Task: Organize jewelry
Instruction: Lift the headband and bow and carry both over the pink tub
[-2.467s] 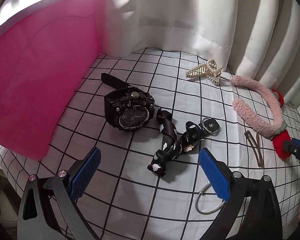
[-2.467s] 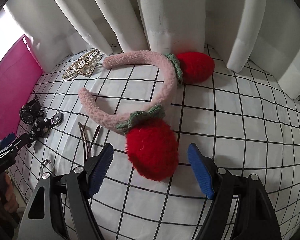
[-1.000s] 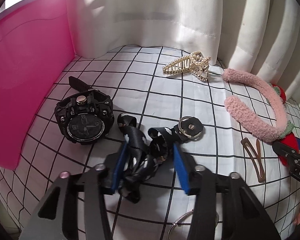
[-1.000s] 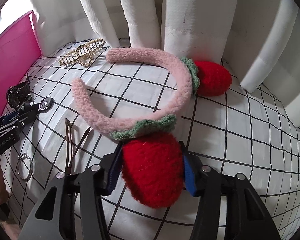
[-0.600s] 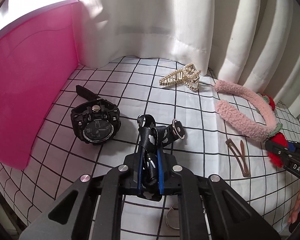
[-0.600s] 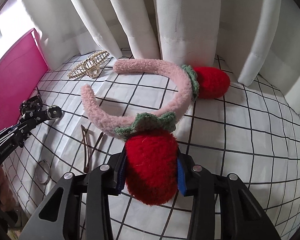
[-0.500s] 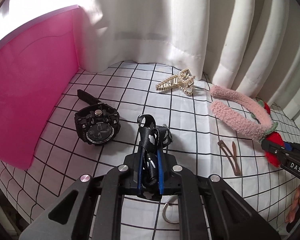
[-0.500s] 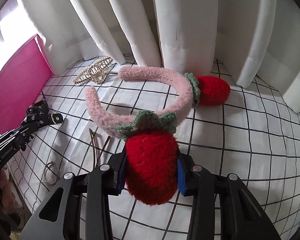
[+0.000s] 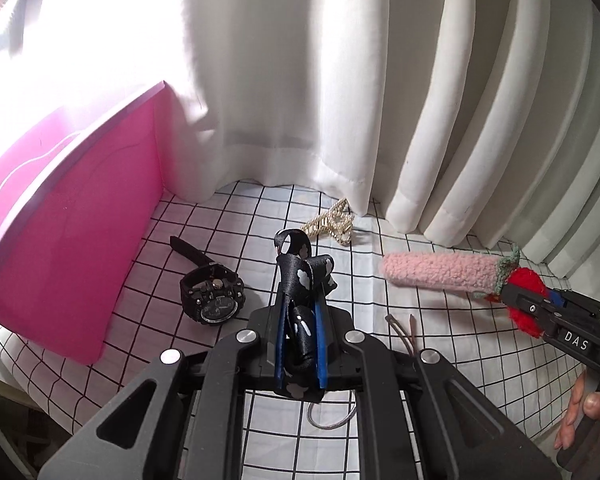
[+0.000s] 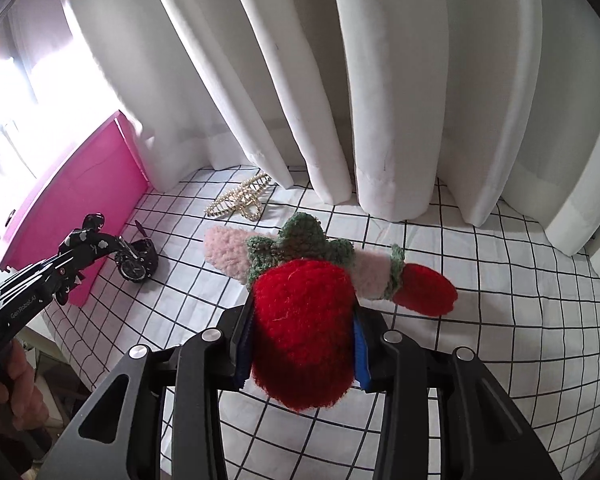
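Both items now off the cloth, raised higher than half a second ago; watch and claw clip left behind.

Left gripper [image 9: 299,346] clenched on the black patterned strap [image 9: 300,280], which stands up between the blue pads, above the grid tablecloth [image 9: 440,400]. Right gripper [image 10: 302,346] clamped on the red strawberry end of the pink headband [image 10: 300,320], band hanging level in the air. Both tools point toward the curtain. Pink box [image 9: 60,240] at left is the likely destination. Black watch [image 9: 212,298], gold claw clip [image 9: 332,224], hair clip and ring remain unsorted.
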The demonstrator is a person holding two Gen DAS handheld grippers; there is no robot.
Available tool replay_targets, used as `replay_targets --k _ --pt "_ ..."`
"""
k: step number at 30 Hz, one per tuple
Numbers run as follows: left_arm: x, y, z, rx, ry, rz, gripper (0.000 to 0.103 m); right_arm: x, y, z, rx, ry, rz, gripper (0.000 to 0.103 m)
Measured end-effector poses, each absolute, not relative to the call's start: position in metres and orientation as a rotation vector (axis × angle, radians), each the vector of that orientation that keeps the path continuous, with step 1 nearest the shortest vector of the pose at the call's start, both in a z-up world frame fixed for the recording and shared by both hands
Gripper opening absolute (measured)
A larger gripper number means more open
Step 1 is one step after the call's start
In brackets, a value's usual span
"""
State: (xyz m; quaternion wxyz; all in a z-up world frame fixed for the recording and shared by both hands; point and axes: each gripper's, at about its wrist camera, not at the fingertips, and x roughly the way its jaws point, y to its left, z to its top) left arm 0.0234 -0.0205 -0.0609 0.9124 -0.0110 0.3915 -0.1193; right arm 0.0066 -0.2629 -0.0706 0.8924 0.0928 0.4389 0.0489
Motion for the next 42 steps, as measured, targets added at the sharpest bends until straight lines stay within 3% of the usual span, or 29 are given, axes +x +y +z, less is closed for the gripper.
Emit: replay_targets --k 11,24,42 --pt "0.019 0.014 -0.003 -0.053 0.69 -0.229 0.012 0.012 -0.224 -0.001 0.142 0.773 0.173 0.037" --pt "0.021 0.112 0.061 -0.072 0.523 -0.053 0.012 0.059 -0.121 0.075 0.05 0.594 0.394 0.037" --pt "0.045 0.241 0.049 -0.09 0.539 0.156 0.012 0.129 0.062 0.082 -0.106 0.58 0.659 0.037"
